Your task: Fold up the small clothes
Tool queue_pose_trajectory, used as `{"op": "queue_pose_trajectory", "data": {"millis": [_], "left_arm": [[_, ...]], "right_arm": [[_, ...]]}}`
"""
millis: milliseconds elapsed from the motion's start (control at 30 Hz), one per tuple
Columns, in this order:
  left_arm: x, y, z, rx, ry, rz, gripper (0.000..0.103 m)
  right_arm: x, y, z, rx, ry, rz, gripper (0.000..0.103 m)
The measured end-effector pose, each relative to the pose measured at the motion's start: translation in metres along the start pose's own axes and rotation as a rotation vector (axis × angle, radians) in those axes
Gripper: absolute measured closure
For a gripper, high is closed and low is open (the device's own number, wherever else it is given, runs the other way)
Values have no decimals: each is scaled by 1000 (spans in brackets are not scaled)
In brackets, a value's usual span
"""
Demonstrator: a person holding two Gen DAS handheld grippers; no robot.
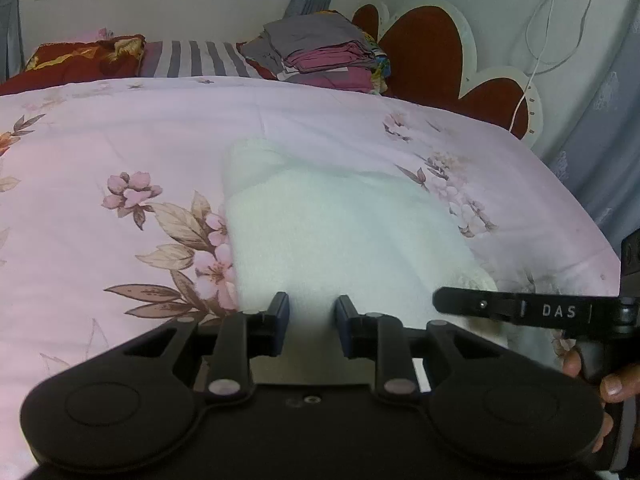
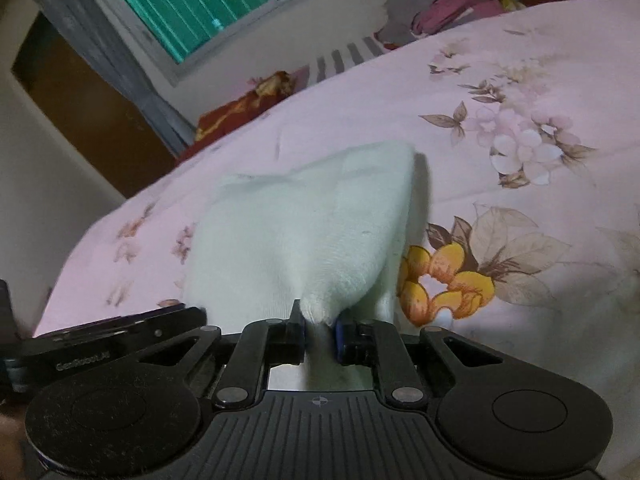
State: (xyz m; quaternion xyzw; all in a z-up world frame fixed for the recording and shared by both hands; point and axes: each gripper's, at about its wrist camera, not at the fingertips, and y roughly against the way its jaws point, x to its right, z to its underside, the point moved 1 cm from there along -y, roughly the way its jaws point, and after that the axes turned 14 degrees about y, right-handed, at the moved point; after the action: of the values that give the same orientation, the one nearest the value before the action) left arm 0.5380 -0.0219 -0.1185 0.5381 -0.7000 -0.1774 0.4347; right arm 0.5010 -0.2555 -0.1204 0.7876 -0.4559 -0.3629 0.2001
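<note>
The fold looks barely begun: the right gripper [image 2: 319,330] is clamped on a corner of the white cloth [image 1: 344,232] on the bed [image 1: 120,128], lifting it, while the left gripper [image 1: 312,320] waits, jaws apart.

Left gripper [image 1: 312,312] level, jaws parted with a gap and nothing between; right gripper [image 2: 319,326] close at its right, jaws pinched on white cloth [image 2: 304,232].
</note>
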Motion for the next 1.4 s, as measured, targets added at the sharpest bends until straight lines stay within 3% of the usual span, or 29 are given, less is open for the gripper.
{"op": "queue_pose_trajectory", "data": {"millis": [133,200,333,367,433,500,567,667,767,833,900,1033,1133,1200,1300,1400], "left_arm": [[-1,11,-6,78,0,50,80],[4,5,-15,93,0,67,80],[10,-22,-25,77,-30,62,67],[6,-35,-24,31,-31,17,67],[-8,-42,-26,5,43,58,68],[-8,-32,-36,1,52,64,74],[-6,-20,-46,83,20,86,74],[-13,-36,-67,72,76,93,74],[-19,-70,-72,-22,83,61,69],[-23,-75,-70,-17,90,67,68],[-18,-67,-70,-10,79,49,71],[-1,-25,-43,89,-34,110,73],[4,-19,-14,73,-53,137,73],[4,-20,4,78,-51,119,73],[-6,-5,20,106,27,134,73],[-7,14,39,114,21,106,73]], "right_arm": [[3,13,-5,23,4,8,77],[12,24,-10,82,-26,23,77],[11,17,-30,136,17,62,80],[8,10,-33,121,52,59,91],[1,-21,-32,-3,194,164,94],[7,-27,-36,0,202,202,94],[9,-19,-48,12,184,221,94],[11,-7,-63,106,157,164,94],[12,-35,-76,62,174,135,94],[18,-64,-72,-52,213,191,94],[19,-66,-72,-32,241,216,94],[4,-47,-71,-17,270,246,94],[-15,-21,-54,31,333,134,94],[-37,-12,-32,27,471,76,94],[-44,-18,1,-17,640,134,94],[-38,-5,1,-18,581,163,94]]}}
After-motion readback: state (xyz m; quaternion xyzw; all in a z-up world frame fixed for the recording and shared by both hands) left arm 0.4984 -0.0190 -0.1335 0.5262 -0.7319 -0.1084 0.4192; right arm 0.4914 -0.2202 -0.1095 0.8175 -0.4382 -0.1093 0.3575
